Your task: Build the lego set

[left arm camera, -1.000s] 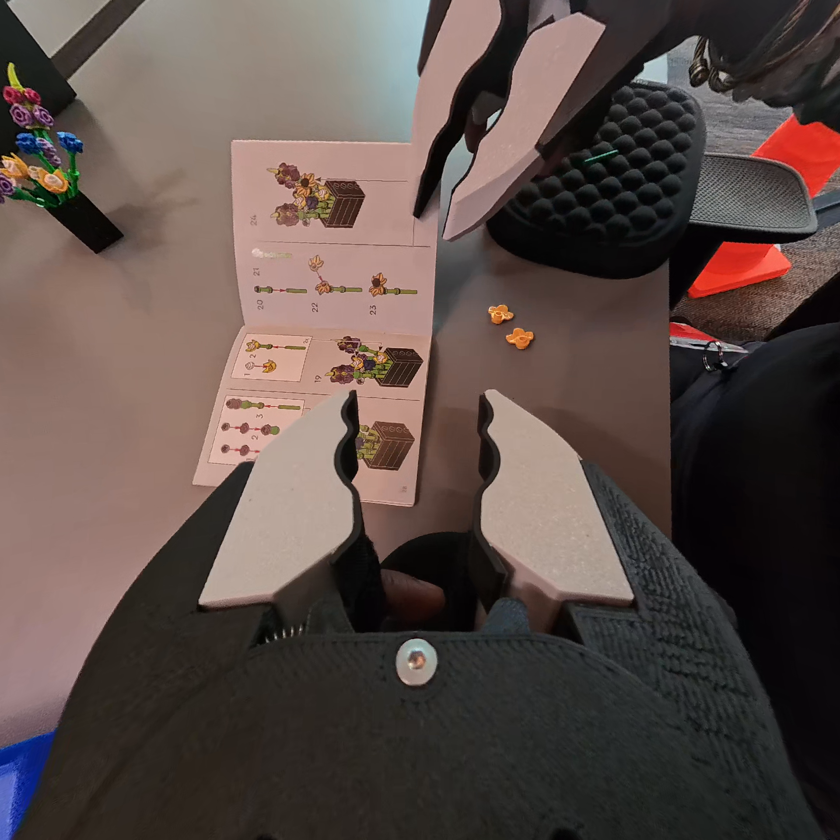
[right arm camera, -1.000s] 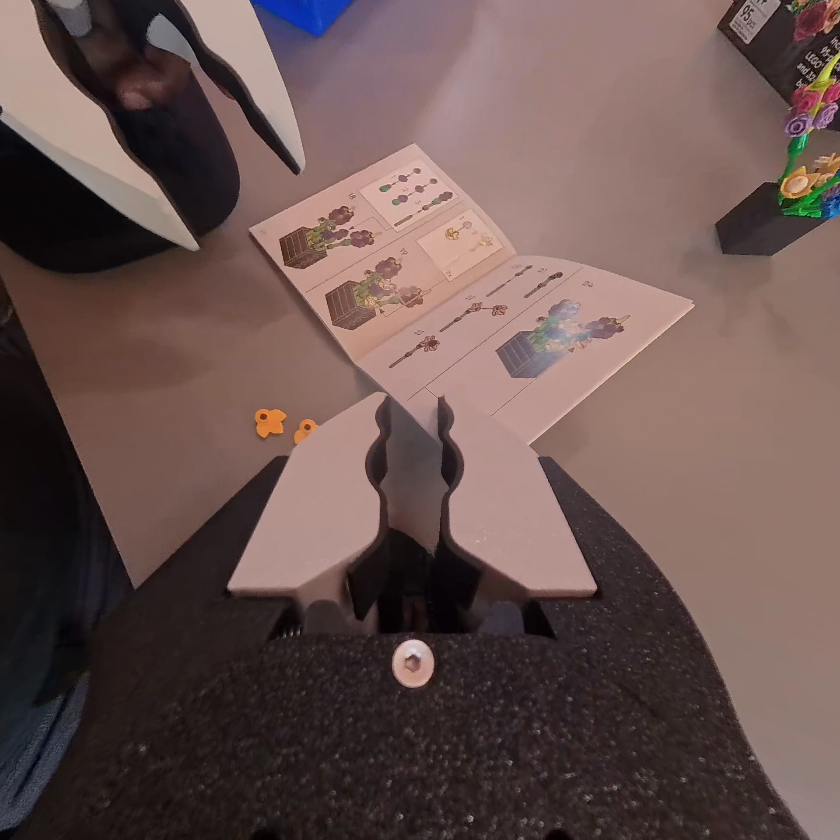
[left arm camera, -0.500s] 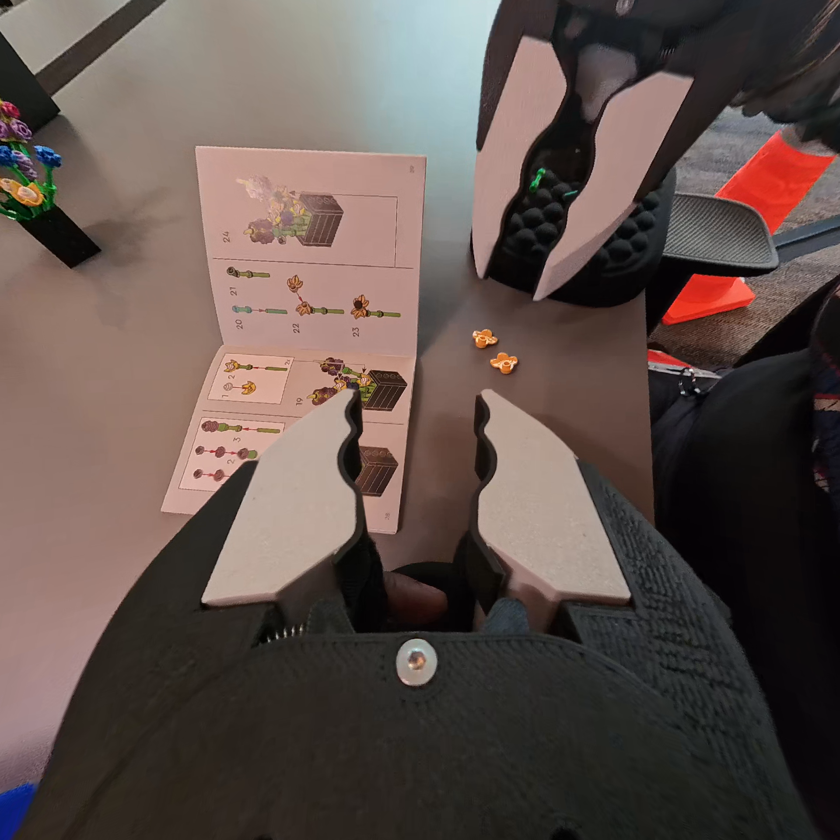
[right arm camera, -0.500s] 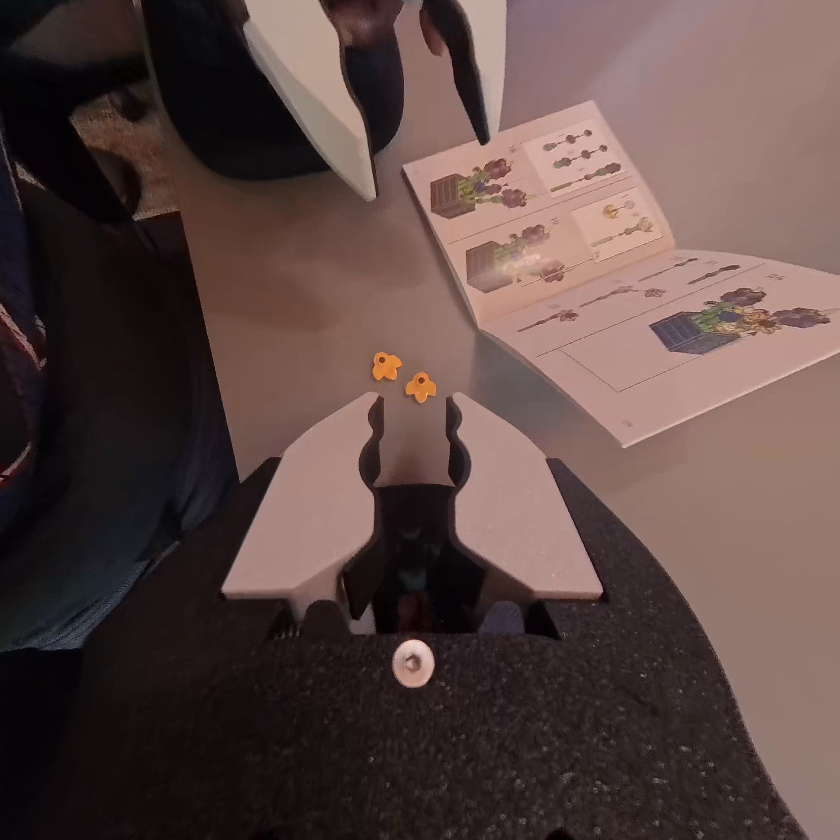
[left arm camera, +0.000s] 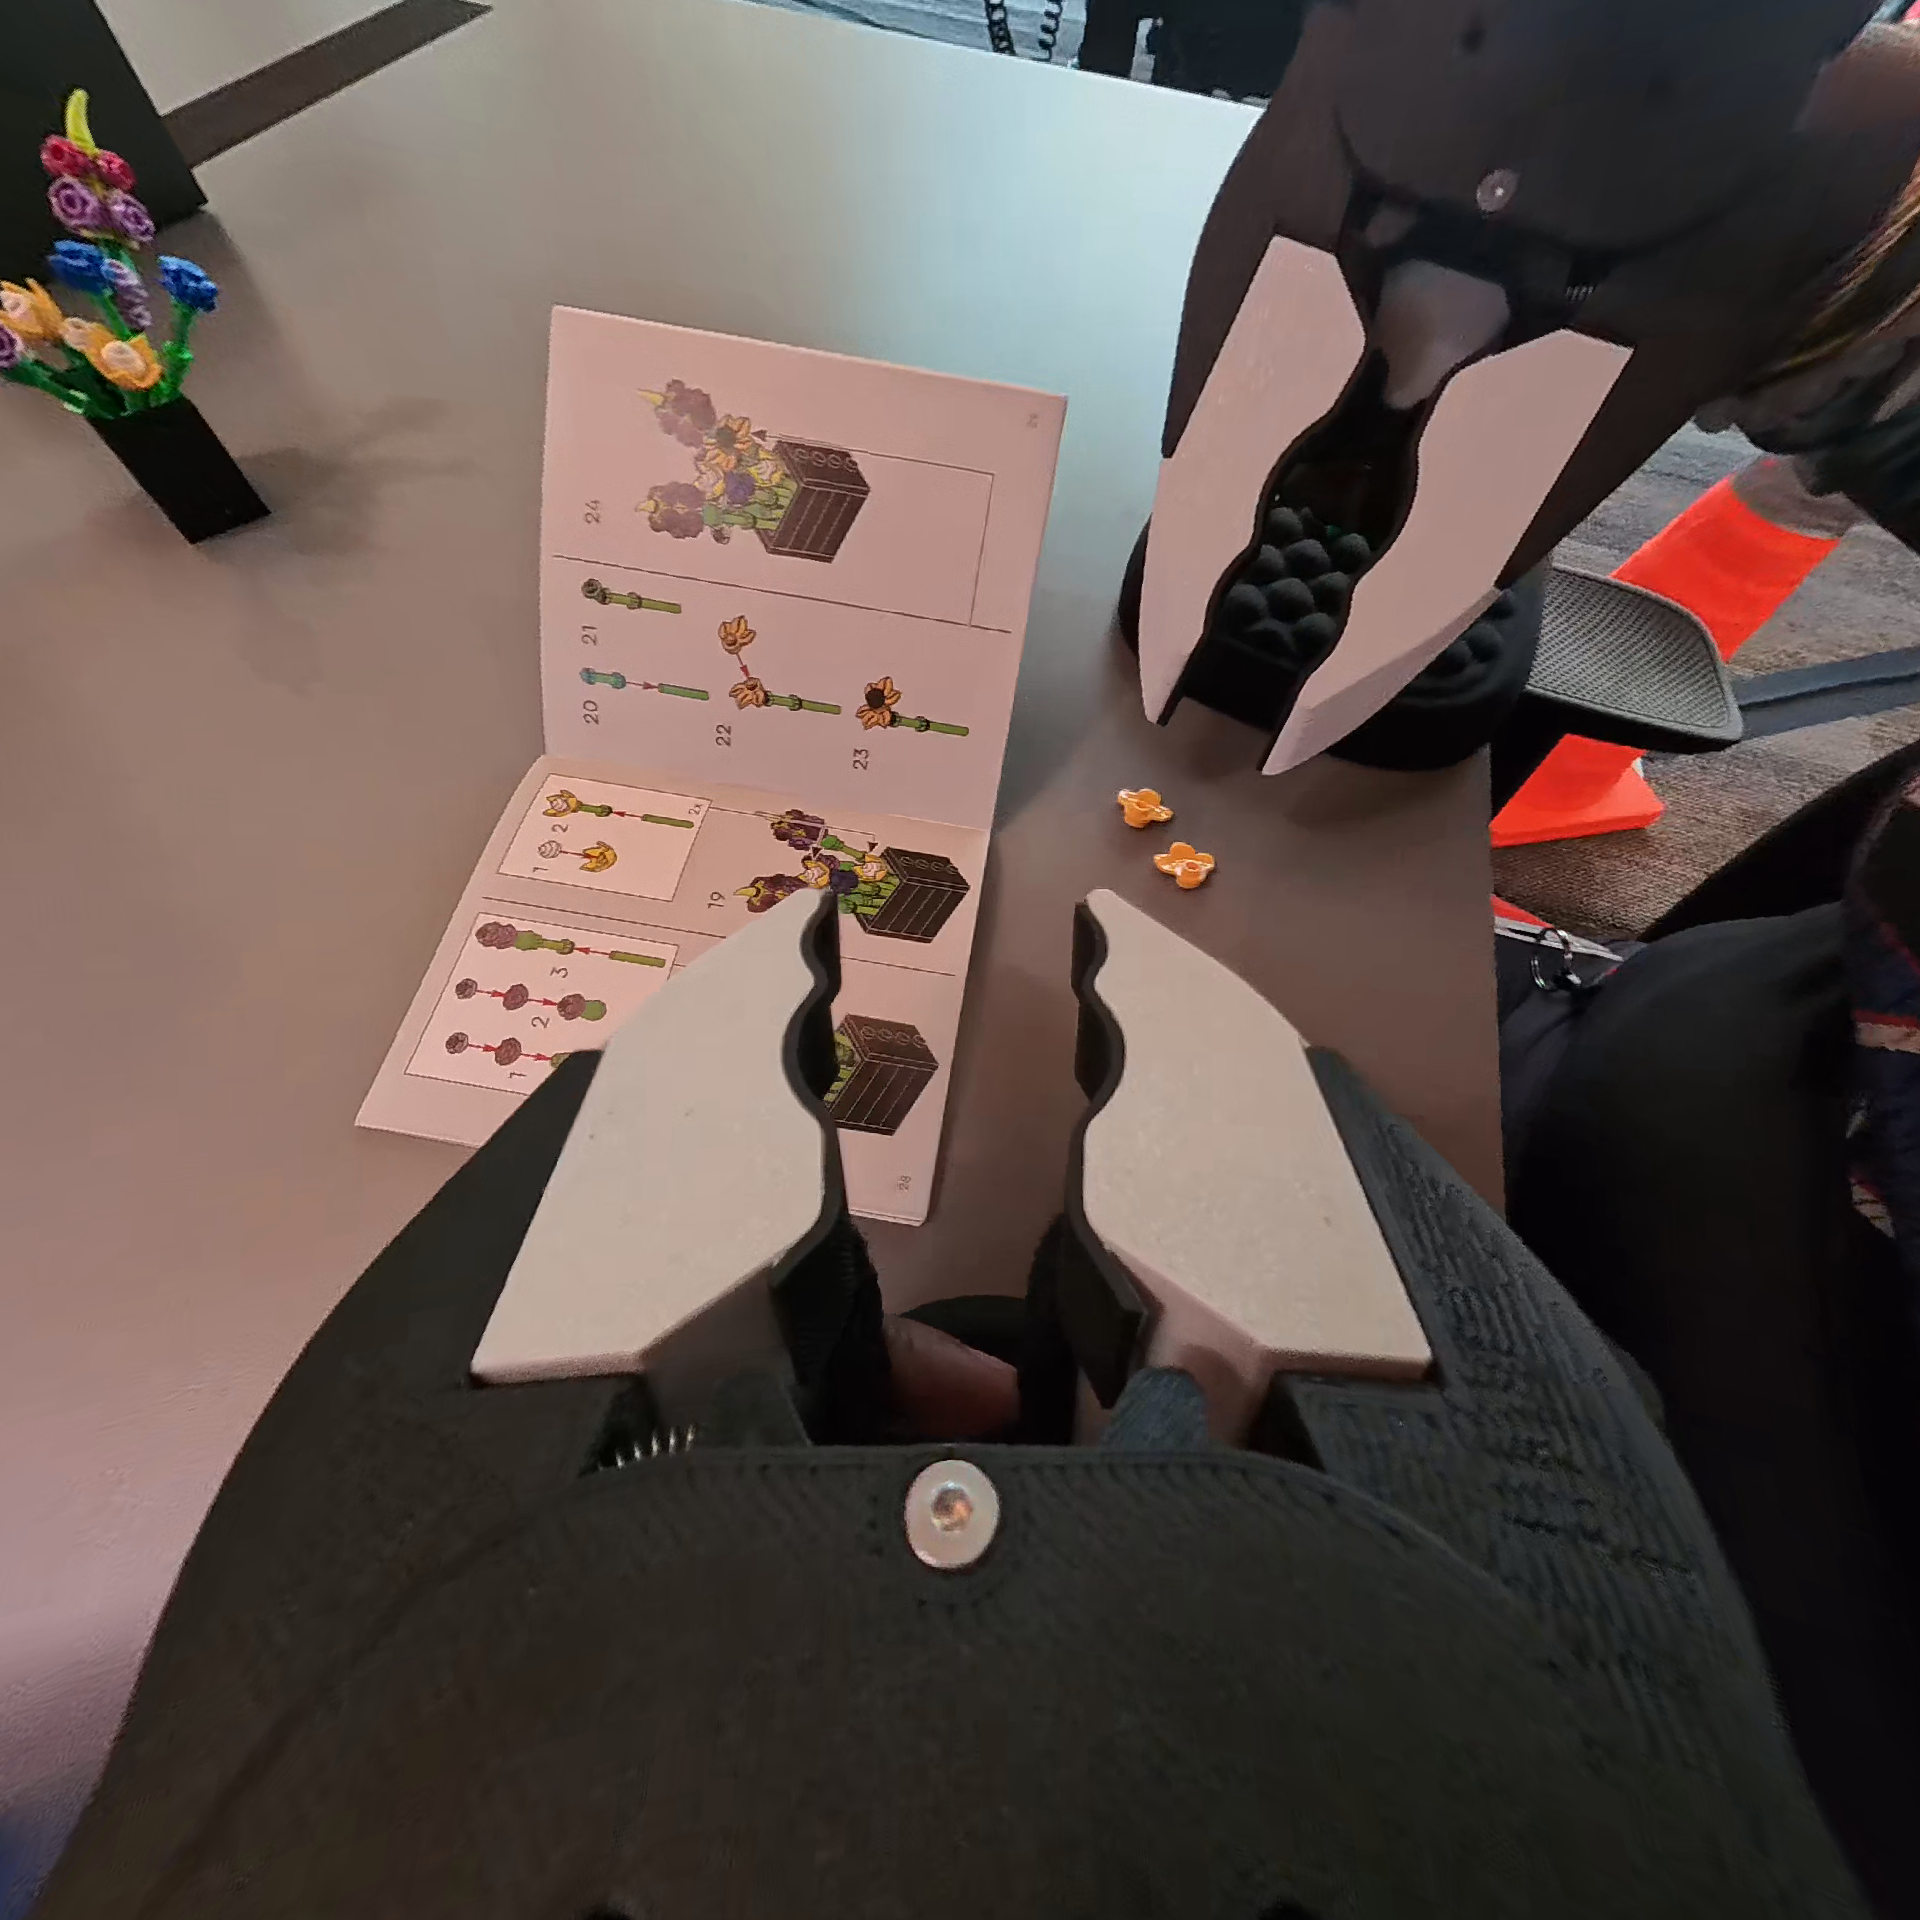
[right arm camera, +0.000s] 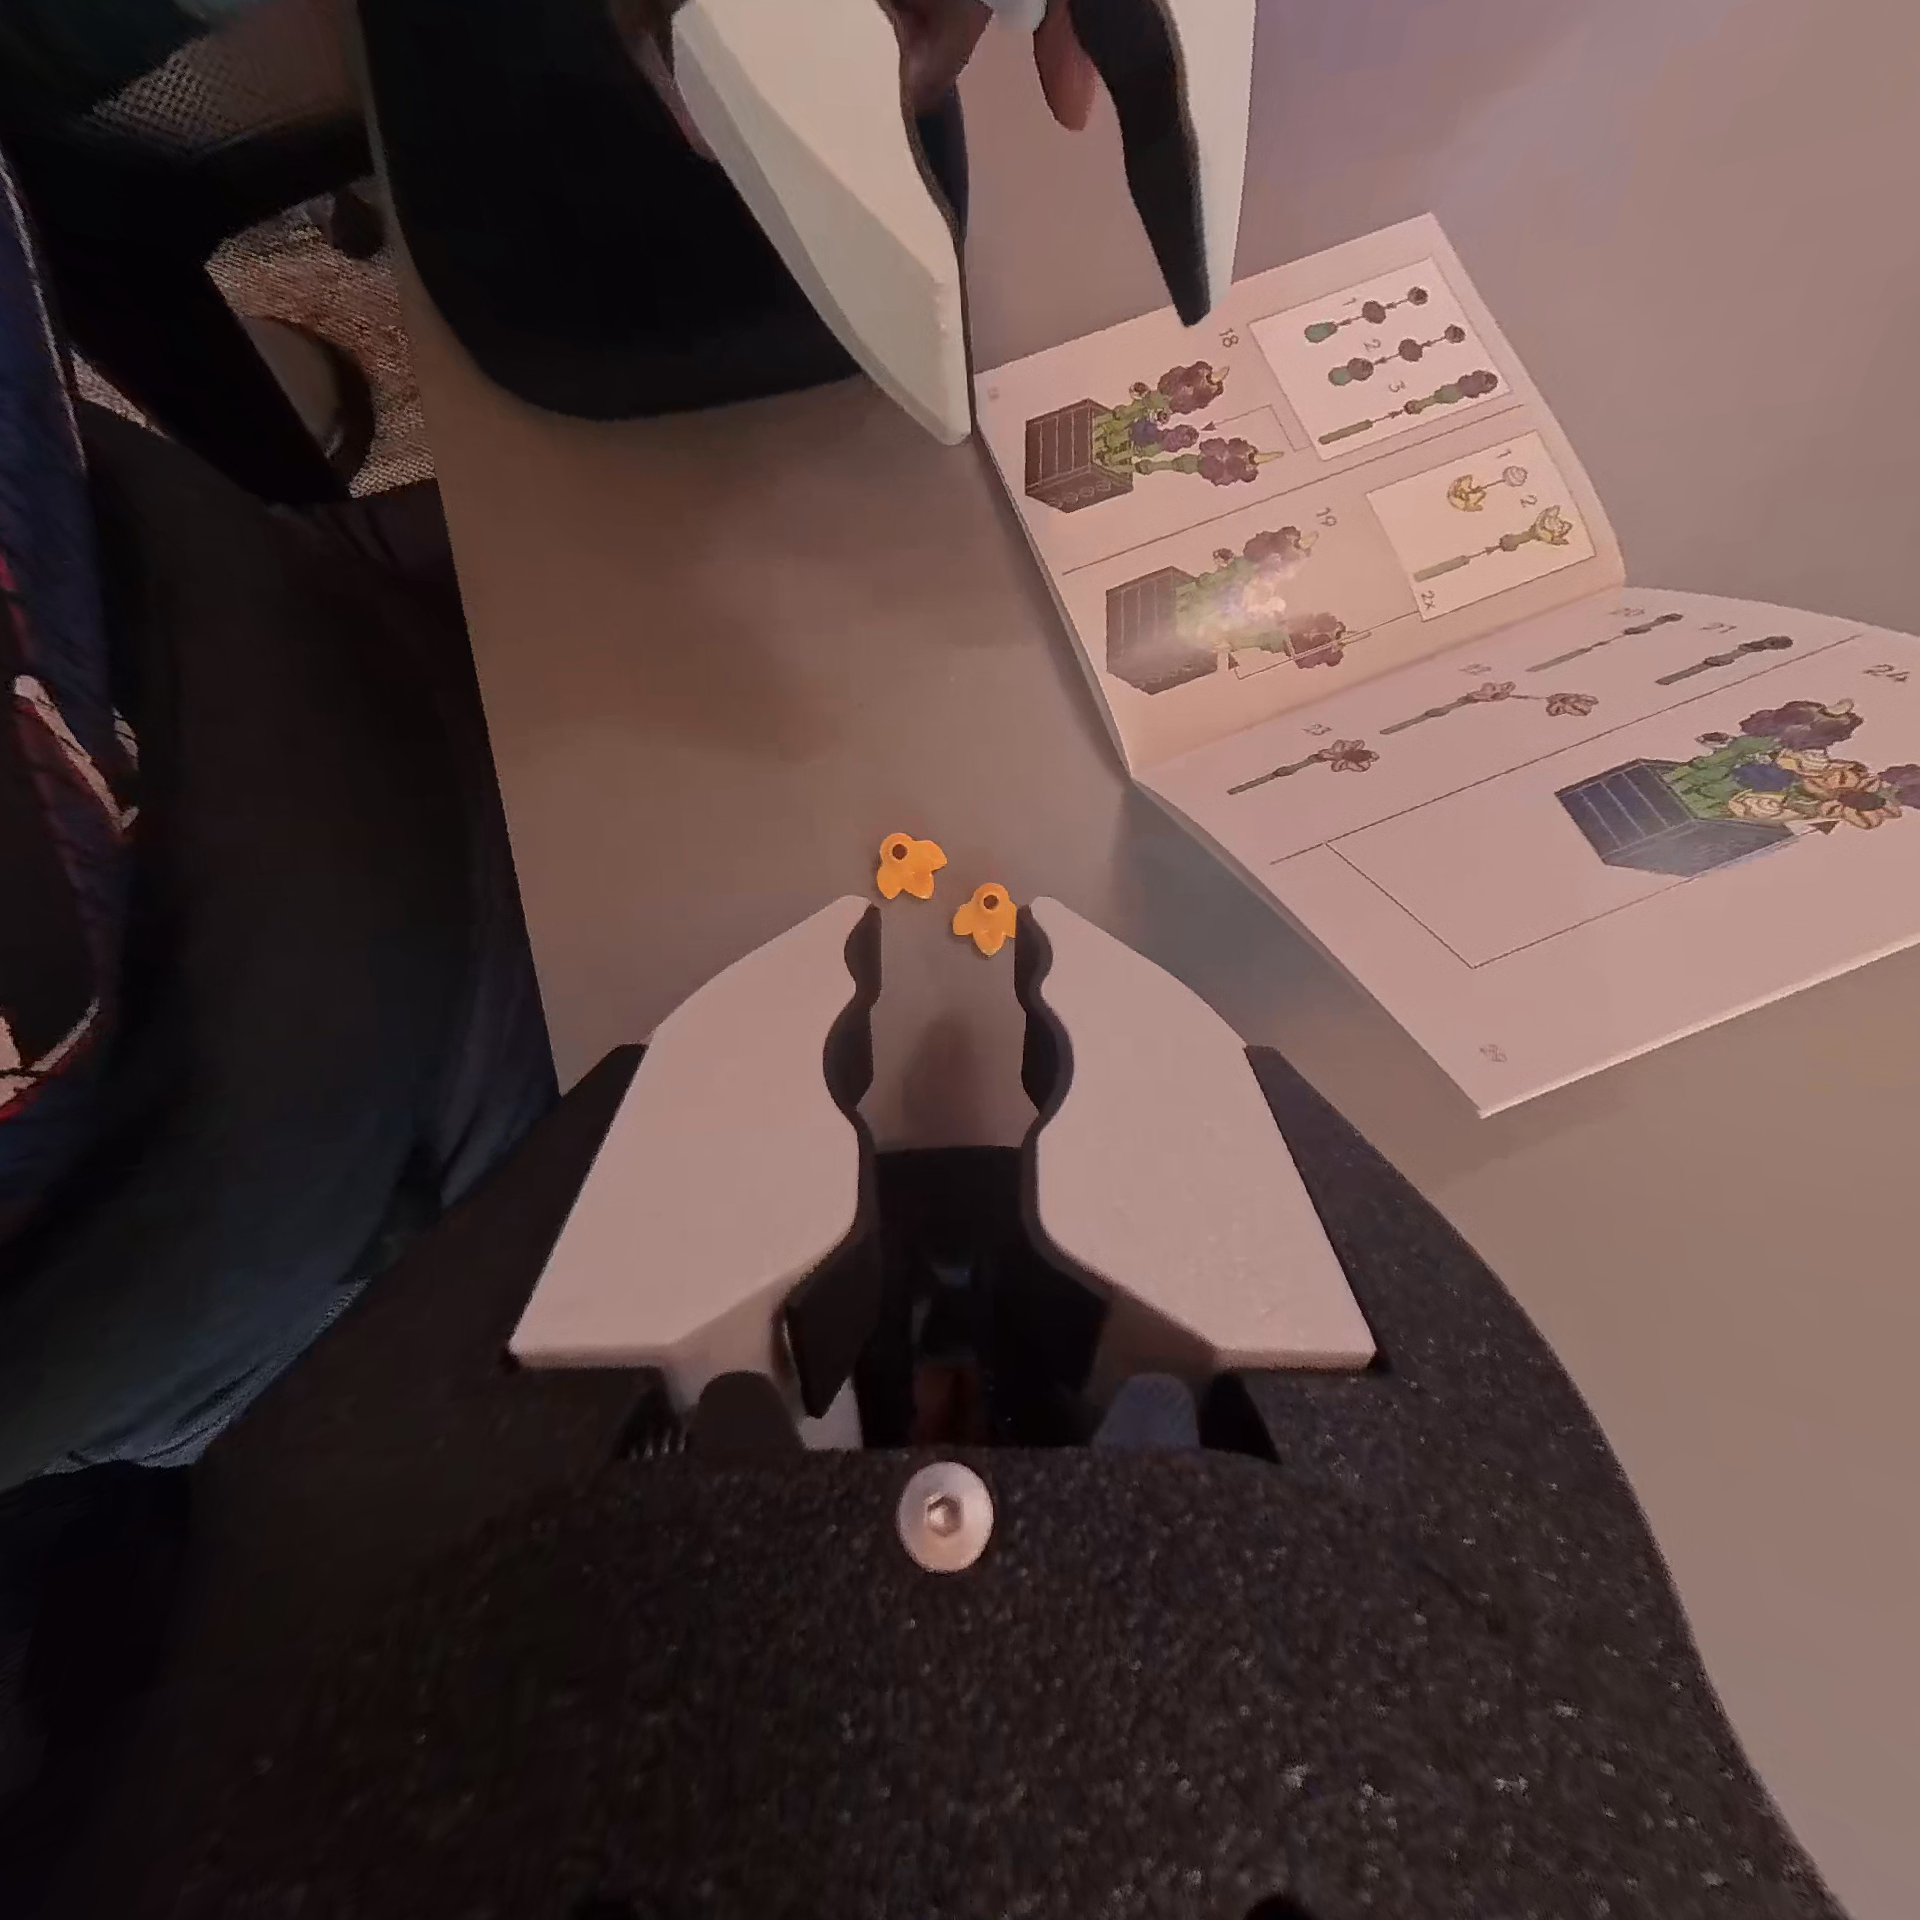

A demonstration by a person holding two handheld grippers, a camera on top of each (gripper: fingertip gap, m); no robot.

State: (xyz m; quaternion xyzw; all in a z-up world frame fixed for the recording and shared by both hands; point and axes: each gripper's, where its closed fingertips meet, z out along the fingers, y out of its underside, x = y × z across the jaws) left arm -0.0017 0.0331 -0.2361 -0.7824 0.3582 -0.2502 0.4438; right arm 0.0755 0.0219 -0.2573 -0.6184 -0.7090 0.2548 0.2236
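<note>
A: Left wrist view: left claw wide apart, holding nothing, hanging over the near edge of the booklet on the table. Two orange flower pieces lie on bare table just right of the booklet, ahead of the right fingertip. Right claw points down past them, jaws parted, nothing between.

B: Right wrist view agrees. Right claw moderately parted, empty. One flower sits just beside its right fingertip, whether touching I can't tell; the other flower lies just beyond the left tip. Left claw shows at top, tips above the booklet corner.

A: What does only your side show?

B: Nothing extra. Yours?

A: Built bouquet in a black base, far left, well apart from the booklet. Also a black bumpy pad behind the right claw, and an orange cone off the table.

B: Versus 1 s ago?

A: Right claw was over the booklet's far corner, nearly closed; now it's over the flowers and wider. Flowers haven't moved. Left claw gap unchanged.
</note>
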